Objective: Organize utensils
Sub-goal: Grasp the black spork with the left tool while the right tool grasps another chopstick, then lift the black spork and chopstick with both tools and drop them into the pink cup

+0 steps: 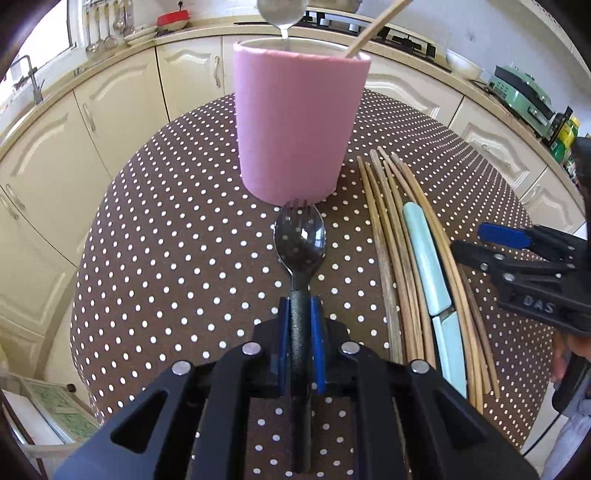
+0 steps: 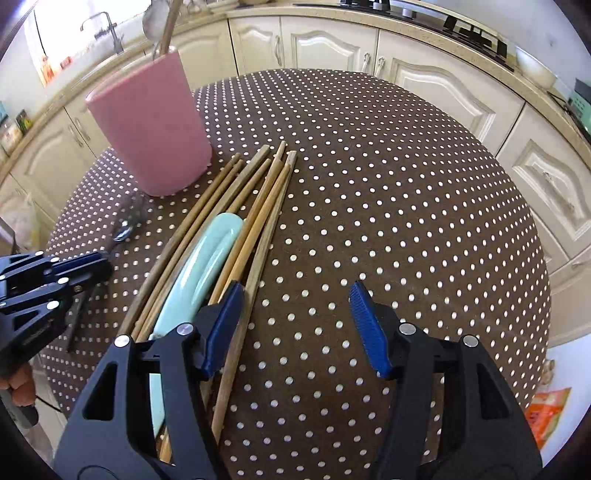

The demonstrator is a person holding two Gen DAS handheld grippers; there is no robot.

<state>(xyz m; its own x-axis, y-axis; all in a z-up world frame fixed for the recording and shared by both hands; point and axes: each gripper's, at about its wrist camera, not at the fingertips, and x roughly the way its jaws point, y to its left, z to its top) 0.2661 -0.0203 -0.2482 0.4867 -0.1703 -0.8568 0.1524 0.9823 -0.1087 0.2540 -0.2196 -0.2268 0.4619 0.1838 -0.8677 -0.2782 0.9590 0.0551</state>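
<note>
While the left gripper [image 1: 300, 314] pinches the handle of a black spork [image 1: 300, 240], blue pads pressed on both sides of the stem, the spork lies flat on the brown polka-dot tablecloth [image 1: 184, 240], tines touching or nearly touching the base of the pink utensil cup [image 1: 295, 122]. Glossy black bowl, short tines, matte textured handle; the handle's rear end runs under the gripper body and is hidden.

Right gripper [image 2: 295, 314] has its jaws spread wide, nothing between the pads. Its left finger sits over the bundle of wooden chopsticks [image 2: 251, 206]; contact can't be confirmed from this angle.

Chopsticks lie loosely fanned to the right of the cup, tips near its base. A pale mint-green handled utensil [image 2: 207, 258] is tucked among them, possibly a knife, since its far end is covered by the right gripper.

In the cup: a metal spoon [image 1: 282, 11] bowl-up, cut off by the top of the left wrist view, and one chopstick [image 1: 373, 29] leaning out.

In the right wrist view the spork is blurred and mostly hidden behind the left gripper. Cream kitchen cabinets [image 1: 110, 110] ring the table.
</note>
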